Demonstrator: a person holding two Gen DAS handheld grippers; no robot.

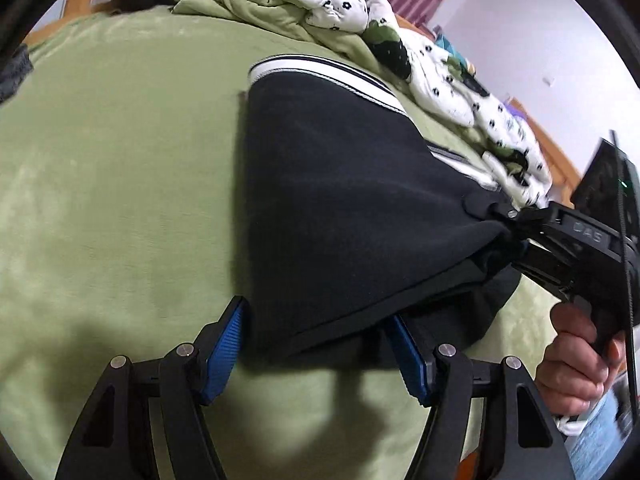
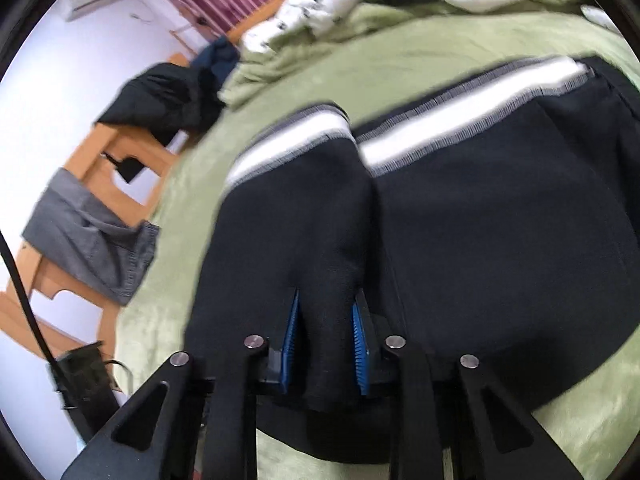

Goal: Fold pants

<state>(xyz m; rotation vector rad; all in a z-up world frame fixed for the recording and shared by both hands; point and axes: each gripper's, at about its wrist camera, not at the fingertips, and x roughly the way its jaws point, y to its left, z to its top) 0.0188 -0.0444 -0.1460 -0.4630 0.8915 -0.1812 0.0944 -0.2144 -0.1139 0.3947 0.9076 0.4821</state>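
right gripper (image 2: 325, 344) pinching pants (image 1: 344, 200), seemingly lifted

You're working over a bed (image 1: 120, 168) covered in a green fleece blanket. Directly on it lie the black pants (image 1: 340, 200) with white-striped edges, and a crumpled floral quilt (image 1: 332, 8) along its far side.

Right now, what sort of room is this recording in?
Most likely a bedroom: black pants lie on a bed's green blanket, with a rumpled flower-print quilt behind and a wooden bed frame hung with clothes.
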